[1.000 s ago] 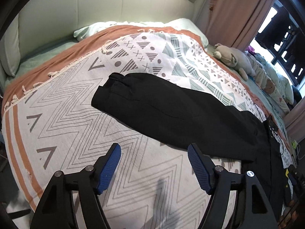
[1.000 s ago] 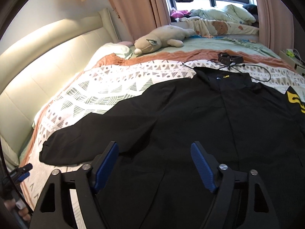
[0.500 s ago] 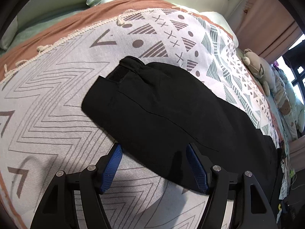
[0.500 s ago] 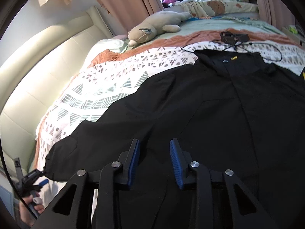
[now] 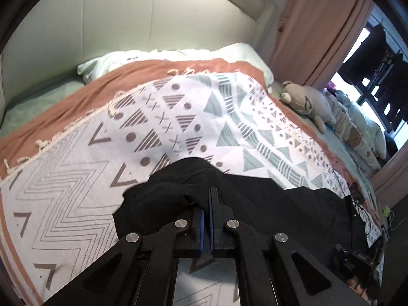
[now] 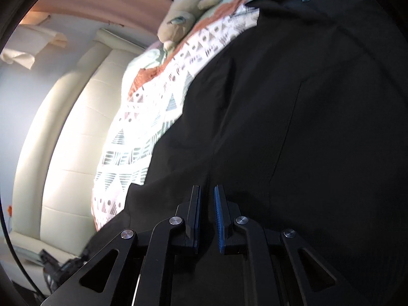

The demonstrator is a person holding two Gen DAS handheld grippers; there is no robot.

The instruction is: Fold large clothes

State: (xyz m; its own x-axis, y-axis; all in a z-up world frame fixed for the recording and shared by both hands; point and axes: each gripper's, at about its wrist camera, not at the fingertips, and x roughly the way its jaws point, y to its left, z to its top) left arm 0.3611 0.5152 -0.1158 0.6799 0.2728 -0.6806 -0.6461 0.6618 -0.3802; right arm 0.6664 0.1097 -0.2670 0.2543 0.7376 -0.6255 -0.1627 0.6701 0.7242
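Left gripper (image 5: pixel 208 199) is clamped on the sleeve (image 5: pixel 163 199) of the black jacket (image 5: pixel 293 219), cloth bunched up around the blue pads, cuff end gathered and raised a little off the blanket (image 5: pixel 76 183). Likely pinched there so the sleeve can be carried across the body for the first fold. Right gripper (image 6: pixel 207 204) has jaws nearly together with a thin gap; it sits low over the jacket body (image 6: pixel 306 127), but whether fabric is caught between the pads I cannot tell, dark on dark and view blurred. Probably placed there to pin or lift the side near the sleeve root. Jacket lies spread flat on the bed, collar end toward the window side, sleeve end toward the headboard (image 5: pixel 127 25). Edges: sleeve edge runs along patterned blanket in right view, jacket's far edge visible against white pattern in left view. Room: wide bare blanket beyond and left of the sleeve, nothing in the way there; plush toy (image 5: pixel 308 104) sits well apart by the far bed edge; cable (image 5: pixel 354 193) and small devices near the jacket's far end could snag if the fold swings that way.
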